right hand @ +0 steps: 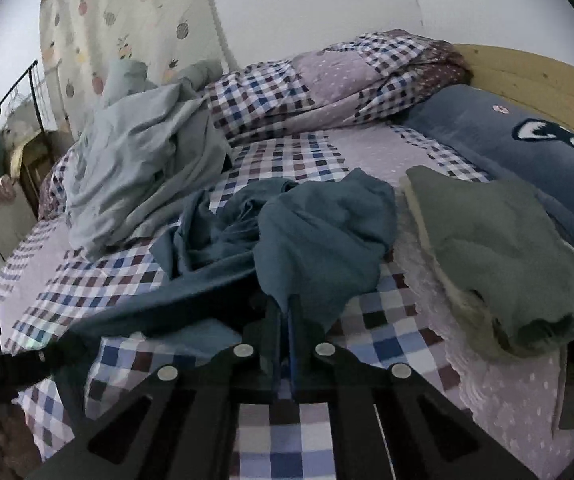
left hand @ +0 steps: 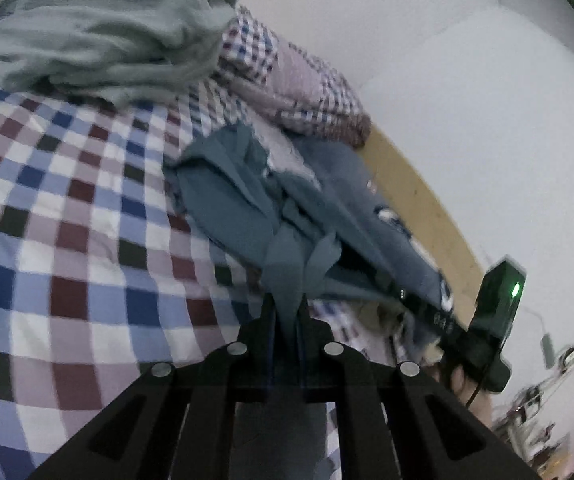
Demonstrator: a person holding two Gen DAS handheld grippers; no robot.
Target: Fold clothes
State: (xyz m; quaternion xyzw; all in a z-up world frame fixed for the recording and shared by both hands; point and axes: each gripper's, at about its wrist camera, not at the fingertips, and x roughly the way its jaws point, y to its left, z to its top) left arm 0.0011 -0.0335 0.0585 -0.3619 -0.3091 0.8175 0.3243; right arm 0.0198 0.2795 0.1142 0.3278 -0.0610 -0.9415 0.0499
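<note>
Left wrist view: the left gripper (left hand: pixel 285 312) has its two black fingers drawn close together with a bunched fold of the teal garment (left hand: pixel 247 200) pinched between them. From the clamp the cloth rises and spreads in crumpled ridges, lifted off the checked bedsheet (left hand: pixel 67 220) at the near end and trailing down to it farther out. To the right, the right gripper (left hand: pixel 427 304) shows from the side, its body carrying a green light, with part of a hand (left hand: pixel 461 380) behind it; teal cloth runs up to its tip.

In the right wrist view, the right gripper (right hand: pixel 285 312) is likewise narrowed onto an edge of the teal garment (right hand: pixel 319 232), which mounds up just ahead of the fingers and stretches leftward in a taut band toward the left gripper (right hand: pixel 39 356), dim at the lower left edge.

The garment is a plain, matte blue-green, heavily wrinkled, lying in the middle of the bed. Right of it sits a folded grey-green garment (right hand: pixel 499 248) on a pale lace-edged cloth (right hand: pixel 487 380). A pale green sheet (right hand: pixel 139 176) is heaped at the left, a checked quilt (right hand: pixel 327 80) is rolled along the far side, and a dark blue pillow (right hand: pixel 507 140) lies against the wooden headboard (right hand: pixel 547 80). A fruit-print curtain (right hand: pixel 127 20) hangs on the white wall.
</note>
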